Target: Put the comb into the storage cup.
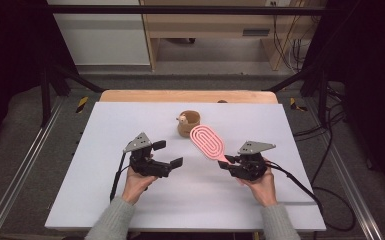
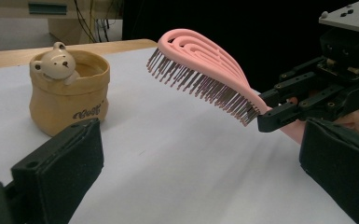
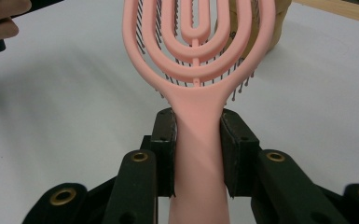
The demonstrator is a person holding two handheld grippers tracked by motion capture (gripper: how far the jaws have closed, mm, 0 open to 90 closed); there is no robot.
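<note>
A pink vented hairbrush [image 1: 207, 141] [image 2: 205, 70] [image 3: 198, 56] hangs above the white table, bristles facing down. My right gripper [image 1: 228, 161] [image 3: 198, 154] is shut on its handle, the pads pressing both sides. A tan pot with a small bear figure on its rim [image 1: 188, 123] [image 2: 68, 91] stands just beyond the brush head. My left gripper [image 1: 169, 154] [image 2: 200, 177] is held to the left of the brush, its jaws wide apart with nothing between them. In the left gripper view the right gripper [image 2: 279, 109] shows holding the brush.
The white board [image 1: 130, 200] lies on a wooden table [image 1: 130, 95]. Dark frame posts and cables stand to both sides, and a wooden cabinet [image 1: 220, 25] is behind on the floor.
</note>
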